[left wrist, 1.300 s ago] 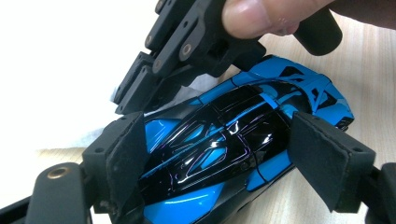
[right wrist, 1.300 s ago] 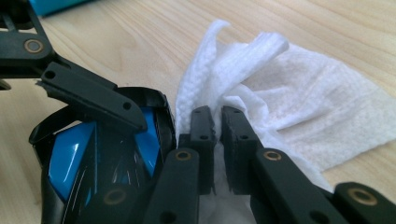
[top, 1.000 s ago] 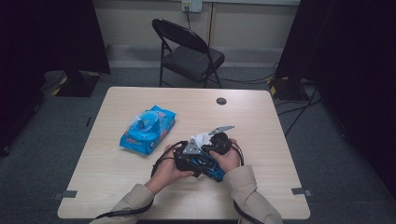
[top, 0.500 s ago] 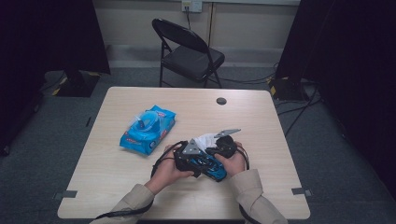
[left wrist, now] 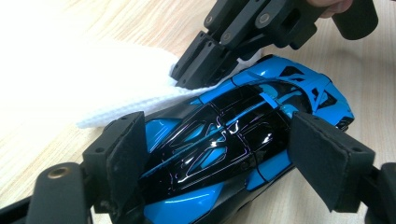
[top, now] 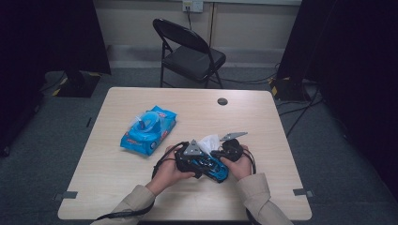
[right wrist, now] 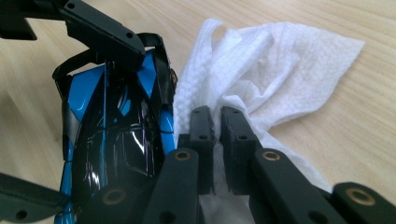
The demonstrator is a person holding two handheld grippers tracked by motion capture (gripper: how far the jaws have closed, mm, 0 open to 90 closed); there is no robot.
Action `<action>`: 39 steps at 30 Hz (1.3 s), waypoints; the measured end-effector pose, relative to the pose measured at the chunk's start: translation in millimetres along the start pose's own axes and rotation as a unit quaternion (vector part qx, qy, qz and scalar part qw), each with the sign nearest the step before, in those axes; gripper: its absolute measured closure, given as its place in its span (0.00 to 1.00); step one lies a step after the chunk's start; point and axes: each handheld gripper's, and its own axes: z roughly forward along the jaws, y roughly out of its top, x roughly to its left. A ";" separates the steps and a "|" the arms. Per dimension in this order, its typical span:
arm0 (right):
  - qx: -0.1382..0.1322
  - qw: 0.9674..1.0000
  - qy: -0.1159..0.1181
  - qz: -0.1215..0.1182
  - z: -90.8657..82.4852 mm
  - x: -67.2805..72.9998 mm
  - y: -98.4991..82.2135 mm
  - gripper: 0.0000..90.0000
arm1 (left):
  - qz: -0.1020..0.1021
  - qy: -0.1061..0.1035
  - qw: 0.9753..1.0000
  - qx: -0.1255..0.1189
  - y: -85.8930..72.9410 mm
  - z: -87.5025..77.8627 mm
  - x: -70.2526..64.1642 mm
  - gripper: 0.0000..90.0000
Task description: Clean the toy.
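Since the earlier frame: the right gripper (top: 220,151) w/ the white wipe (top: 209,142) has shifted a little across the counter (top: 117,168) beside the car; the left gripper (top: 187,159) and the toy car (top: 211,166) are in the same place as before.

High view: both hands meet at the near-centre of the counter. Left hand (top: 169,171) holds its gripper over the blue-and-black toy car; right hand (top: 239,164) holds the other gripper just to the car's right side. The wipe sticks up between the two grippers, on the far side of the car. A blue wipes pack (top: 149,131) lies to the left, apart from the hands, lid flap raised. A small dark round disc (top: 222,101) sits near the far edge. A black folding chair (top: 187,51) stands on the floor beyond the counter.

Left gripper view: the jaws straddle the car (left wrist: 224,144), one pad on each flank, clamped on the body; the car lies on the counter. Right gripper (left wrist: 210,65) comes in from the top, its tips shut on the wipe (left wrist: 140,98), which lies against the car's upper edge.

Right gripper view: jaws (right wrist: 215,135) closed, pinching a fold of the wipe (right wrist: 275,70) btwn the pads; rest of the wipe spreads on the counter beyond. Car (right wrist: 116,135) lies just to the left, touching the wipe's edge. A left gripper arm (right wrist: 100,30) crosses the car's far end.
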 end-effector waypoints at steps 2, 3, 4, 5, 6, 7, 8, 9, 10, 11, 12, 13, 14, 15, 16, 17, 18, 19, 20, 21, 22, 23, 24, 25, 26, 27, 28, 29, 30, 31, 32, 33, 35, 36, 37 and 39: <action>-0.001 1.000 0.001 0.000 -1.2 -0.9 -1.3 0.93 | 0.000 0.000 1.000 0.000 0.1 0.0 -0.1 0.22; -0.003 1.000 0.001 0.003 -1.9 -1.0 -2.1 0.93 | -0.002 -0.001 1.000 0.000 0.3 0.2 -0.5 0.22; -0.003 1.000 0.001 0.004 -2.8 -1.3 -3.1 0.94 | -0.002 -0.001 1.000 -0.001 0.4 0.5 -0.7 0.22; -0.005 1.000 0.002 0.004 -3.4 -1.7 -3.9 0.94 | 0.000 -0.001 1.000 0.000 0.5 0.4 -0.5 0.22; -0.007 1.000 0.002 0.007 -3.9 -2.0 -4.8 0.94 | 0.000 -0.001 1.000 0.000 0.5 0.4 -0.6 0.22; -0.007 1.000 0.002 0.006 -4.5 -2.5 -5.5 0.94 | 0.000 -0.001 1.000 0.000 0.5 0.4 -0.8 0.22; -0.008 1.000 0.003 0.008 -5.5 -2.7 -6.5 0.94 | 0.001 -0.002 1.000 0.001 0.6 0.4 -0.7 0.22; -0.007 1.000 0.002 0.007 -6.4 -3.0 -7.0 0.94 | 0.002 -0.002 1.000 0.000 0.5 0.4 -0.7 0.23; -0.006 1.000 0.001 0.008 -7.7 -3.2 -7.9 0.94 | 0.003 -0.003 1.000 0.000 0.5 0.3 -0.7 0.23; -0.004 1.000 0.000 0.006 -9.0 -3.8 -8.9 0.94 | 0.003 -0.002 1.000 -0.001 0.4 0.4 -0.8 0.23; -0.005 1.000 0.000 0.006 -9.5 -4.1 -9.4 0.93 | 0.004 -0.003 1.000 -0.002 0.4 0.5 -0.9 0.23; -0.005 1.000 -0.001 0.006 -10.3 -4.6 -10.1 0.94 | 0.006 -0.004 1.000 -0.002 0.5 0.5 -1.0 0.24; -0.004 1.000 -0.001 0.006 -10.9 -4.7 -10.6 0.94 | 0.006 -0.004 1.000 -0.002 0.7 0.7 -1.5 0.24; -0.005 1.000 -0.002 0.006 -11.6 -5.1 -11.4 0.93 | 0.007 -0.004 1.000 0.000 0.9 0.5 -1.6 0.24; -0.005 1.000 -0.002 0.007 -12.2 -5.6 -12.1 0.93 | 0.007 -0.004 1.000 0.000 0.9 0.4 -1.5 0.24; -0.005 1.000 -0.002 0.008 -12.7 -6.3 -12.9 0.93 | 0.006 -0.002 1.000 0.000 0.7 0.3 -1.3 0.24; -0.006 1.000 -0.002 0.010 -13.4 -7.1 -13.7 0.93 | 0.006 -0.002 1.000 0.000 0.4 0.0 -0.8 0.24; -0.007 1.000 0.000 0.011 -13.9 -7.7 -14.4 0.93 | 0.005 -0.002 1.000 0.001 0.2 -0.4 -0.5 0.24; -0.007 1.000 -0.001 0.012 -14.6 -8.1 -15.0 0.94 | 0.005 -0.001 1.000 -0.001 0.0 -0.5 -0.1 0.24; -0.008 1.000 -0.001 0.011 -15.2 -8.4 -15.7 0.93 | 0.005 -0.001 1.000 0.000 -0.2 -0.6 -0.1 0.24; -0.007 1.000 -0.002 0.009 -16.0 -8.3 -16.5 0.93 | 0.006 -0.002 1.000 0.001 0.0 -0.7 -0.2 0.24; -0.007 1.000 -0.003 0.007 -16.7 -8.1 -17.0 0.94 | 0.005 -0.002 1.000 0.000 0.1 -0.3 -0.7 0.24; -0.007 1.000 -0.003 0.007 -17.3 -7.6 -17.7 0.94 | 0.006 -0.002 1.000 -0.001 0.4 0.1 -0.9 0.24; -0.008 1.000 -0.005 0.007 -17.9 -7.5 -18.3 0.94 | 0.006 -0.002 1.000 -0.001 0.5 0.3 -1.1 0.24; -0.007 1.000 -0.005 0.008 -18.6 -7.6 -18.7 0.93 | 0.006 -0.002 1.000 -0.001 0.7 0.5 -1.6 0.24; -0.007 1.000 -0.005 0.007 -19.5 -7.9 -19.6 0.93 | 0.006 -0.002 1.000 0.000 0.9 0.4 -1.6 0.24; -0.008 1.000 -0.005 0.007 -20.3 -8.6 -20.4 0.93 | 0.006 -0.002 1.000 0.002 0.9 0.1 -1.5 0.24; -0.007 1.000 -0.006 0.009 -21.3 -9.0 -21.2 0.93 | 0.007 -0.001 1.000 0.002 0.7 -0.1 -1.1 0.24; -0.008 1.000 -0.006 0.007 -22.2 -9.8 -22.1 0.93 | 0.006 -0.002 1.000 0.001 0.4 -0.3 -0.8 0.24; -0.006 1.000 -0.005 0.007 -23.6 -10.1 -23.1 0.93 | 0.005 -0.001 1.000 0.002 0.1 -0.8 -0.4 0.24; -0.007 1.000 -0.005 0.008 -24.6 -10.5 -24.2 0.93 | 0.006 -0.001 1.000 0.002 0.0 -1.0 -0.1 0.24; -0.007 1.000 -0.005 0.007 -26.0 -10.9 -25.6 0.93 | 0.006 -0.001 1.000 0.002 0.0 -1.0 -0.1 0.24; -0.007 1.000 -0.006 0.007 -27.9 -11.1 -27.4 0.93 | 0.005 -0.001 1.000 0.002 0.1 -0.9 -0.3 0.24; -0.008 1.000 -0.006 0.006 -29.5 -11.6 -29.0 0.93 | 0.005 -0.001 1.000 0.002 0.2 -0.8 -0.3 0.24; -0.007 1.000 -0.007 0.007 -30.6 -11.7 -30.1 0.93 | 0.006 -0.001 1.000 0.002 0.1 -0.9 -0.2 0.24; -0.010 1.000 -0.007 0.008 -33.2 -12.4 -33.1 0.93 | 0.006 -0.001 1.000 0.002 0.1 -0.9 -0.2 0.24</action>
